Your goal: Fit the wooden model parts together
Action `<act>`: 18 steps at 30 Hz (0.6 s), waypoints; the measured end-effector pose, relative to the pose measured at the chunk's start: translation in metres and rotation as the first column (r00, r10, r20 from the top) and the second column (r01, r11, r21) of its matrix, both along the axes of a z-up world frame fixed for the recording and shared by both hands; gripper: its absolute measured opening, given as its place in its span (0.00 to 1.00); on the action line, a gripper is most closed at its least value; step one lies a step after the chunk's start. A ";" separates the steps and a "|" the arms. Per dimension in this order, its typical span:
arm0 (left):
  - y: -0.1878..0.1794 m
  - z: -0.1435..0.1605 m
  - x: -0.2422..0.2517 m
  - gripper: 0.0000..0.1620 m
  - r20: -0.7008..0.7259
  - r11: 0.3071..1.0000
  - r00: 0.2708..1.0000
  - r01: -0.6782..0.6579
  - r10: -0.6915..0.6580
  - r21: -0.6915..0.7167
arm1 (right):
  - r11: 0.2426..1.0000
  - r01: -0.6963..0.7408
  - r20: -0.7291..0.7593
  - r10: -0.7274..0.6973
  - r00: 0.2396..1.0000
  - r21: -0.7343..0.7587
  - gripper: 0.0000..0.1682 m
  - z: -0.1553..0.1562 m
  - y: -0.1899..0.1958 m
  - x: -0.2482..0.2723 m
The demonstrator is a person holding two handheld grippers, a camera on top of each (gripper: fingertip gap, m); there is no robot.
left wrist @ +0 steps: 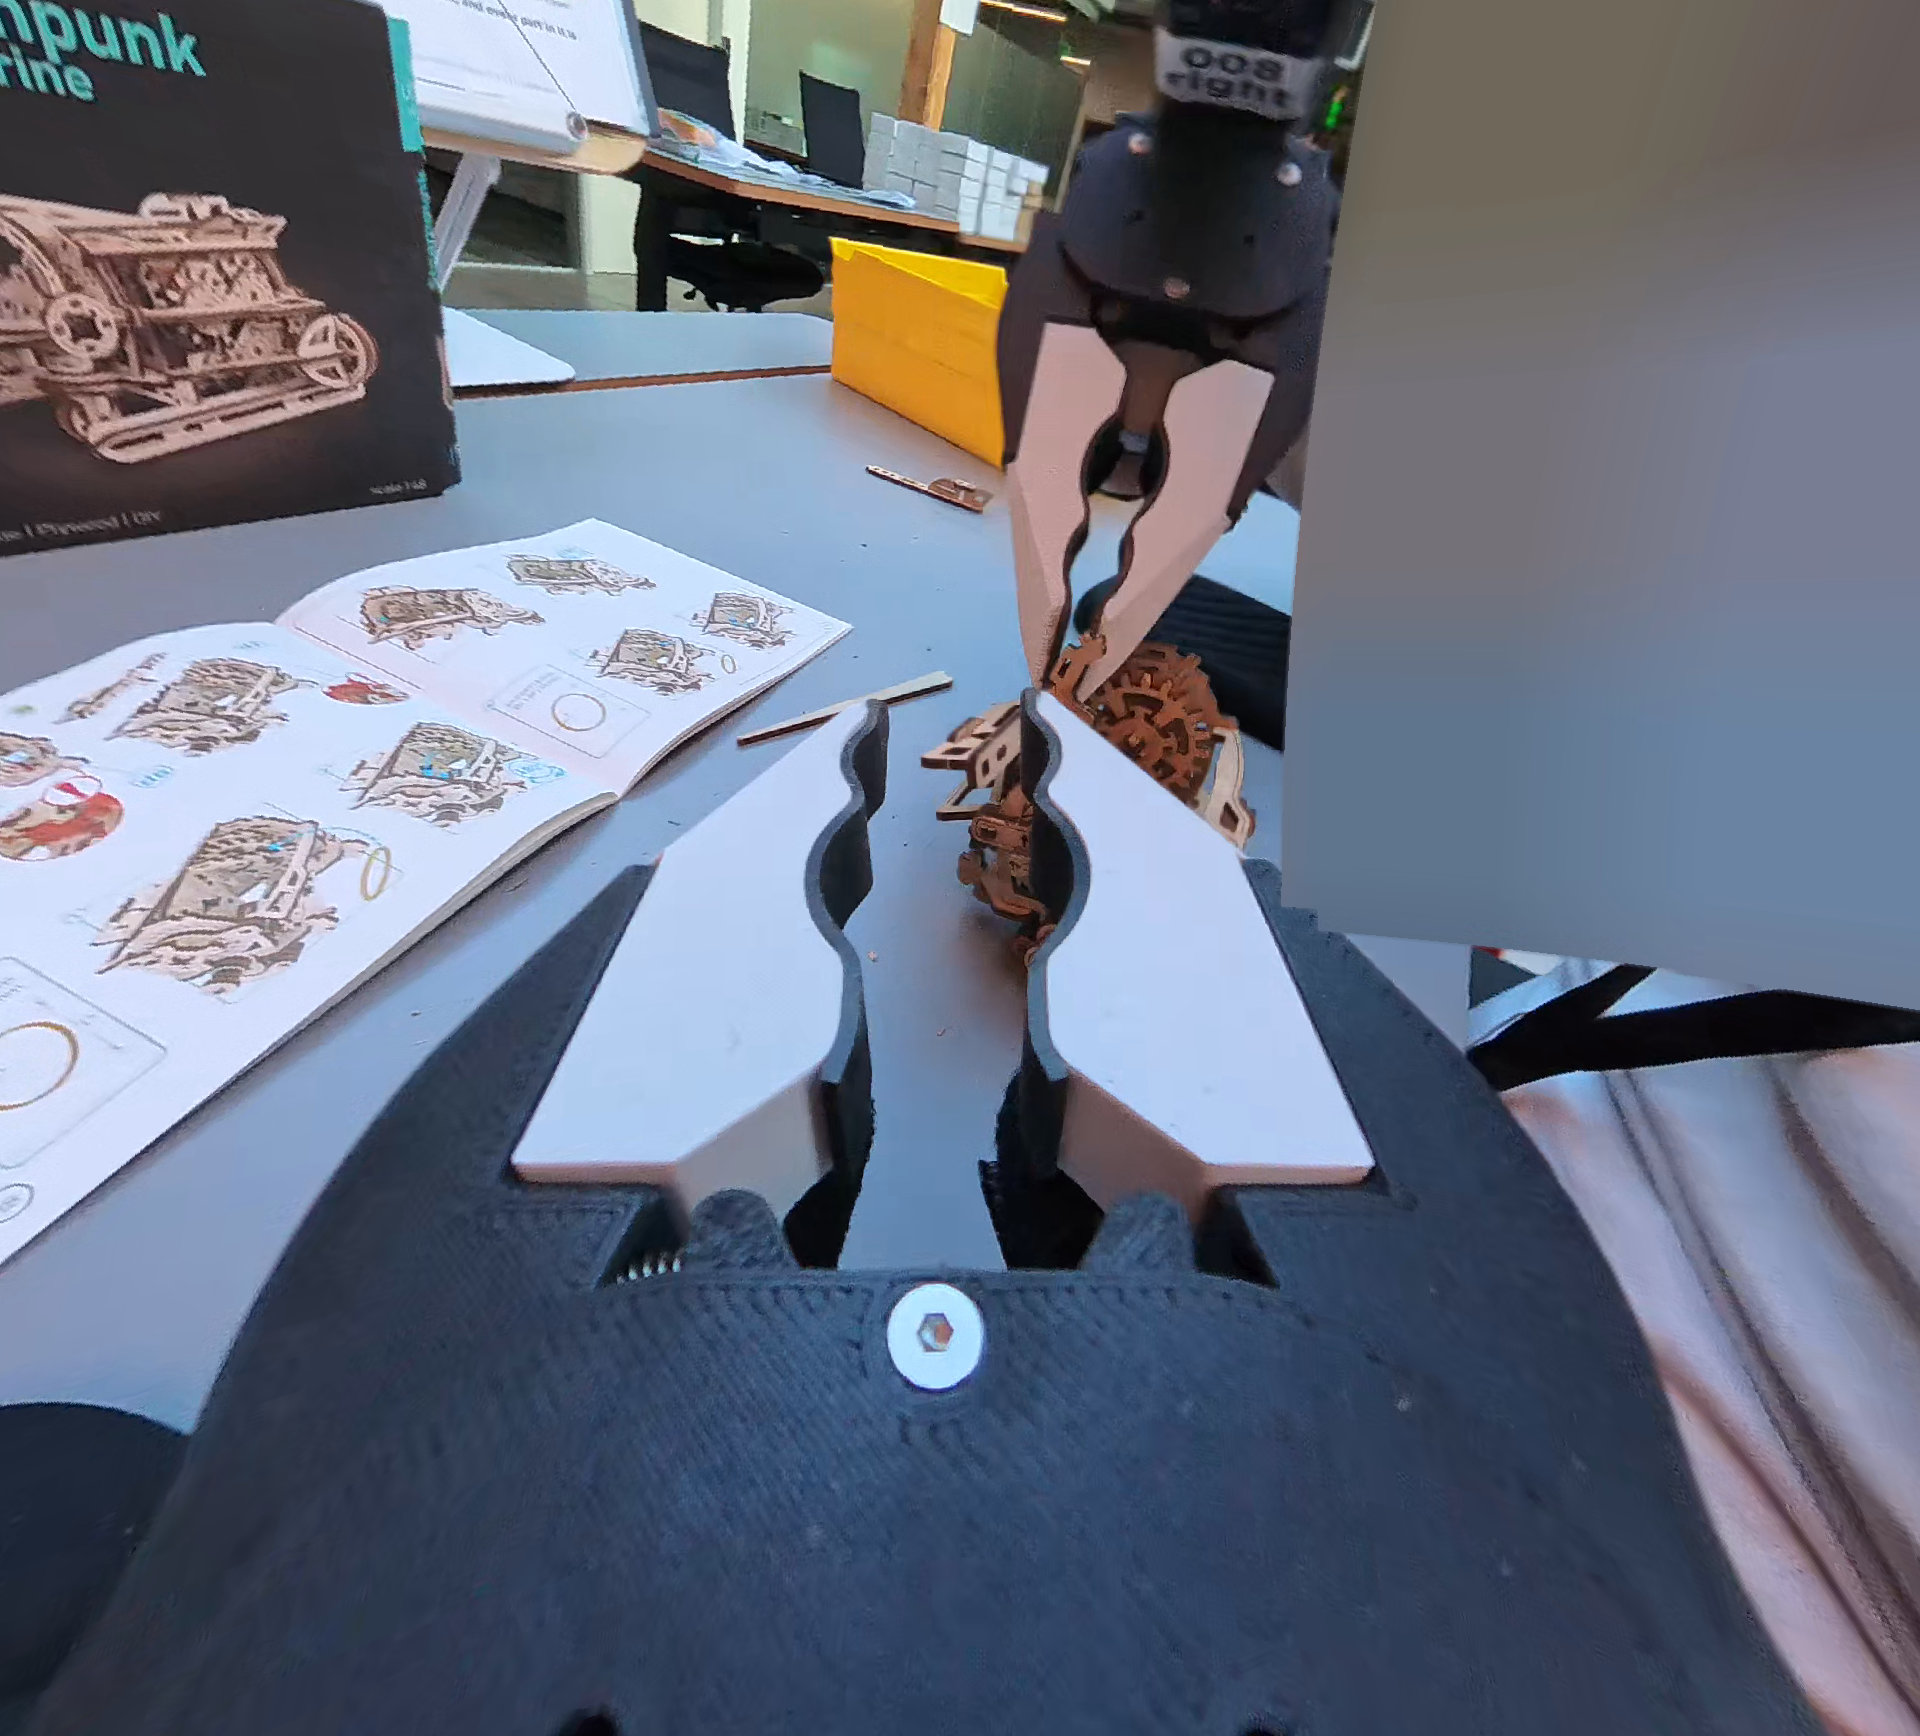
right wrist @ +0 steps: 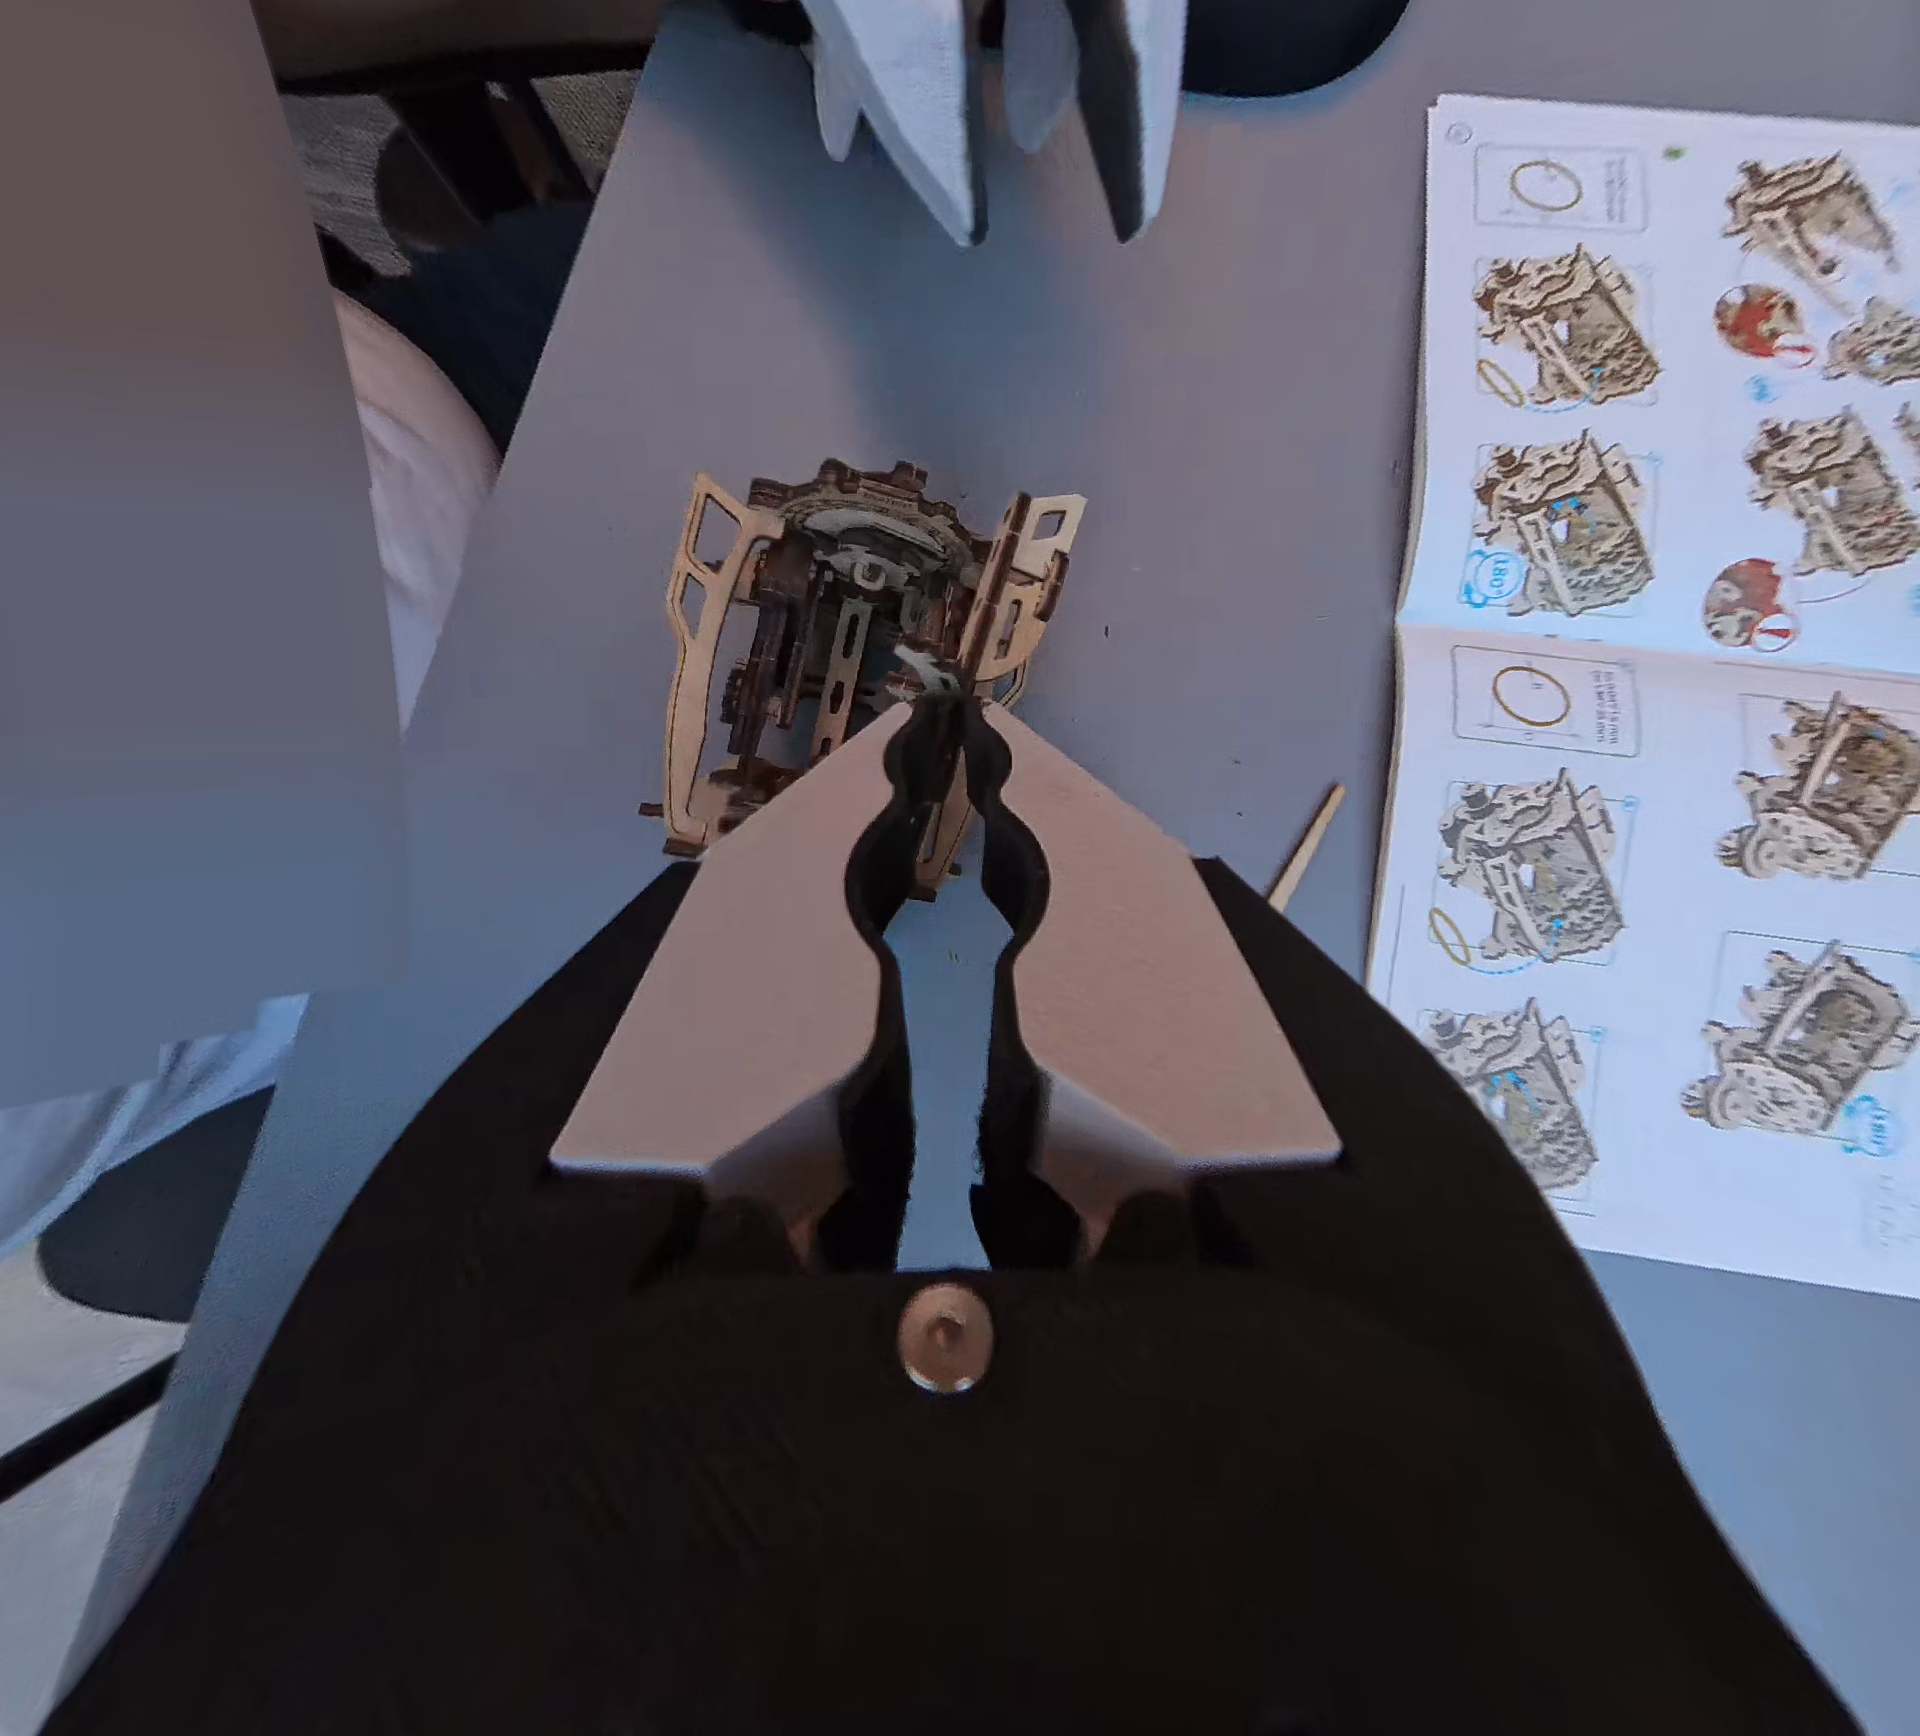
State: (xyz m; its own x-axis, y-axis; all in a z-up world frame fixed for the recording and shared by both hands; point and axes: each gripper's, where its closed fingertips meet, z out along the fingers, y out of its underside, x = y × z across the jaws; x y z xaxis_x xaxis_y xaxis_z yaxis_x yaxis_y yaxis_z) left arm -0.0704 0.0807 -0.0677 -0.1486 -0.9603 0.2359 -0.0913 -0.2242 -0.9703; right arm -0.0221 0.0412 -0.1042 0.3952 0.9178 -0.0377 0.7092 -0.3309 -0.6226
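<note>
Both differ: left gripper [left wrist: 956, 710] gapes empty, while right gripper [right wrist: 943, 712] seemingly pinches wooden model [right wrist: 831, 626].

Your left gripper [left wrist: 956, 720] has a matt black plastic body with a ribbed, layered grain (it looks 3D-printed), smooth pale finger [left wrist: 727, 938] faces and a shiny metal screw [left wrist: 934, 1335] at its centre. Your right gripper [right wrist: 940, 704] shows the same matt black plastic and pale, smooth fingers [right wrist: 748, 948]. The wooden model [right wrist: 831, 637] is thin, pale plywood with dark, scorched-looking cut edges. The table [left wrist: 675, 460] is a smooth, matt grey surface. The instruction booklet [left wrist: 343, 751] is white printed paper with a slight sheen. The kit box [left wrist: 197, 232] looks like black printed cardboard, and a thin wooden strip [left wrist: 847, 704] lies bare and unfinished.
</note>
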 end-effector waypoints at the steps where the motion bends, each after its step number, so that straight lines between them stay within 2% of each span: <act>1: 0.001 0.000 0.001 0.15 -0.001 1.000 1.000 0.013 -0.013 -0.019 | 0.999 -0.010 0.023 0.009 1.000 0.048 0.02 0.001 -0.001 0.000; 4: 0.002 -0.004 0.006 0.16 -0.029 0.999 0.999 0.039 -0.040 -0.031 | 0.990 -0.015 0.092 0.002 0.996 0.141 0.03 0.001 0.000 0.002; 6: 0.001 -0.010 0.013 0.18 -0.074 0.997 0.995 0.067 -0.069 -0.022 | 0.993 -0.008 0.079 -0.001 0.997 0.120 0.03 0.001 -0.001 0.001; 8: 0.001 -0.019 0.022 0.18 -0.144 0.994 0.984 0.100 -0.103 -0.032 | 0.997 0.014 0.054 -0.018 0.998 0.069 0.03 0.001 0.001 0.002; 12: -0.009 -0.029 0.034 0.16 -0.228 0.963 0.938 0.234 -0.260 -0.135 | 0.995 0.055 -0.044 -0.059 0.997 -0.078 0.02 0.000 0.005 0.005; 16: -0.008 -0.035 0.038 0.15 -0.245 0.958 0.928 0.254 -0.280 -0.133 | 0.960 0.085 -0.182 -0.137 0.974 -0.268 0.01 0.000 0.007 0.006; 18: -0.009 -0.035 0.037 0.11 -0.239 0.951 0.923 0.269 -0.300 -0.152 | 0.932 0.083 -0.241 -0.177 0.954 -0.354 0.01 0.001 0.007 0.006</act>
